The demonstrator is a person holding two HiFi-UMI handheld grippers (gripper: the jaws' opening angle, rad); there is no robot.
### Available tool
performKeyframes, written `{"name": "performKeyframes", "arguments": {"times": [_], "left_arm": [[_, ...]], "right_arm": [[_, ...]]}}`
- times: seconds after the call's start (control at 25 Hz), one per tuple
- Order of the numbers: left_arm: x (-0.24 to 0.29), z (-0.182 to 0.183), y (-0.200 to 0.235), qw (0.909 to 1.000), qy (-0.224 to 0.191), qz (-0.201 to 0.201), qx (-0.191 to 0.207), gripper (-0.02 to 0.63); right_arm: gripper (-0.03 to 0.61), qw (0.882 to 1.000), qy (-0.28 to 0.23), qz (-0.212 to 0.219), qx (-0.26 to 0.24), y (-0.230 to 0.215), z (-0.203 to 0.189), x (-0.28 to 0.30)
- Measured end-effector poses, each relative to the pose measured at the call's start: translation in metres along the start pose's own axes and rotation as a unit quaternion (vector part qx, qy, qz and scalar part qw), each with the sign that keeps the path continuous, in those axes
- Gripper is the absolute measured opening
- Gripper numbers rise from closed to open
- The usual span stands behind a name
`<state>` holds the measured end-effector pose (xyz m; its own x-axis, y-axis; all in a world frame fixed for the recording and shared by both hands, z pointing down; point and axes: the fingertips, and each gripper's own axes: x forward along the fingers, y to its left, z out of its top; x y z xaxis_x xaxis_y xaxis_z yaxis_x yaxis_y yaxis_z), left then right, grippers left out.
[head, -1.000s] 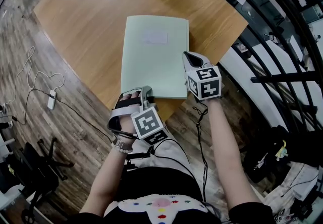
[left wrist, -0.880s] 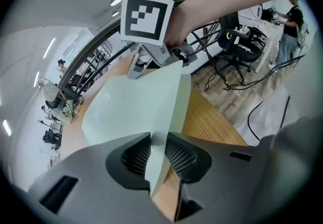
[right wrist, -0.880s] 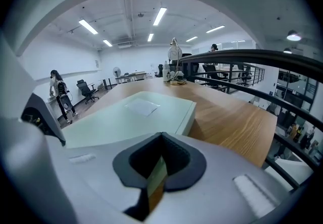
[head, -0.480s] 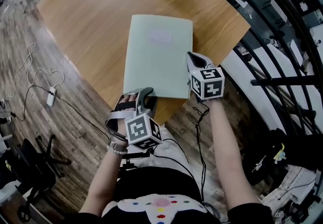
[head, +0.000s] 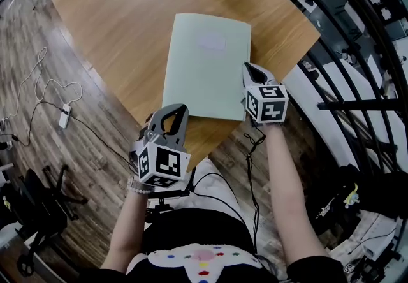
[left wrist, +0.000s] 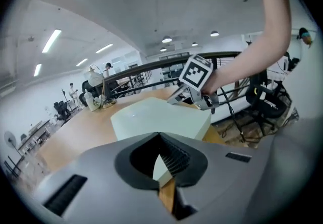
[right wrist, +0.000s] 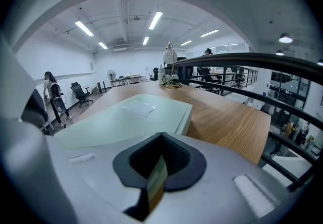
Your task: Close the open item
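Note:
A pale green book (head: 207,68) lies closed and flat on the wooden table (head: 121,14), a lighter label on its cover. My left gripper (head: 172,111) is shut with nothing between its jaws and hangs just short of the table's near edge, off the book's near left corner. In the left gripper view the book (left wrist: 156,119) lies ahead of the meeting jaws (left wrist: 161,160). My right gripper (head: 250,71) is shut and empty, its tips against the book's right edge near the front corner. From the right gripper (right wrist: 156,167) the book (right wrist: 131,117) spreads ahead and to the left.
A black railing (head: 357,33) curves close along the table's right side. Cables and a plug (head: 64,119) lie on the wood floor at the left, with an office chair (head: 44,202) below them. A lamp and small items (right wrist: 170,74) stand at the table's far end.
The left gripper has drawn back from the book's near edge toward the body and tilted up, its jaws going from open to shut. The right gripper stays at the book's right edge.

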<state>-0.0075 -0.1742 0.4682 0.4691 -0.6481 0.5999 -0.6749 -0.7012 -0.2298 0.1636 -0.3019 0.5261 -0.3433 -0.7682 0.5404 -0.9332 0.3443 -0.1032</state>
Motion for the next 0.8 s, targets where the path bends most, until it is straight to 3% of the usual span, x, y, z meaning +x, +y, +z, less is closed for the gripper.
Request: {"name": "performKeyframes", "arguments": {"times": [0.24,0.48,0.8], "left_arm": [[-0.027,0.017,0.031,0.9963,-0.069,0.022,-0.047,0.006],[-0.061,0.032,0.052,0.9917,-0.103,0.037,-0.068,0.006],[-0.117,0.060,0.067,0.9737,-0.198,0.040,-0.104,0.006]], "right_arm": [[0.008,0.998,-0.055,-0.002,-0.014,0.019,0.024,-0.027],[0.008,0.994,-0.101,-0.006,-0.039,0.056,0.049,-0.071],[0.008,0.982,-0.178,-0.006,-0.066,0.104,0.074,-0.143]]}}
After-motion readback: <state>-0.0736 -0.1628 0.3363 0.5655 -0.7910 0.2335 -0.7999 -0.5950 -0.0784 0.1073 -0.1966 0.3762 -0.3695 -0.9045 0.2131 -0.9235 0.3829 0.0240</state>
